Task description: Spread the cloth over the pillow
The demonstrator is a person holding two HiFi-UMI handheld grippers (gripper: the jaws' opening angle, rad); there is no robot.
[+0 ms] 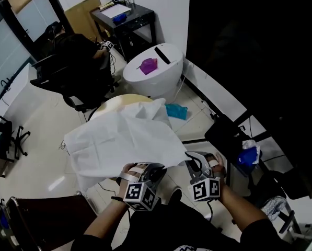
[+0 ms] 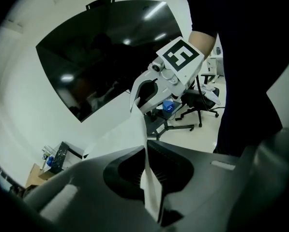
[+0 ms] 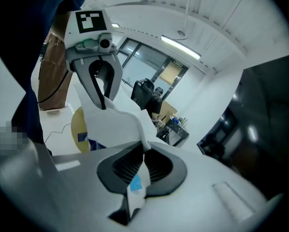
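Observation:
I hold a white cloth (image 1: 125, 138) stretched out in the air in front of me, by its near edge. My left gripper (image 1: 153, 168) is shut on that edge; the fabric (image 2: 149, 178) runs pinched between its dark jaws. My right gripper (image 1: 190, 159) is shut on the cloth's near right corner, where a fold with a blue label (image 3: 134, 181) sits between its jaws. Each gripper view shows the other gripper (image 2: 145, 94) (image 3: 101, 96) clamped on the same sheet. A pale yellow round shape (image 1: 117, 102), perhaps the pillow, lies below, mostly hidden by the cloth.
A white round table (image 1: 161, 80) with a purple object (image 1: 148, 65) stands beyond. A teal item (image 1: 176, 111) lies on the floor beside it. Black office chairs stand at far left (image 1: 74, 72) and right (image 1: 230, 135), a black side table (image 1: 127, 19) at the back.

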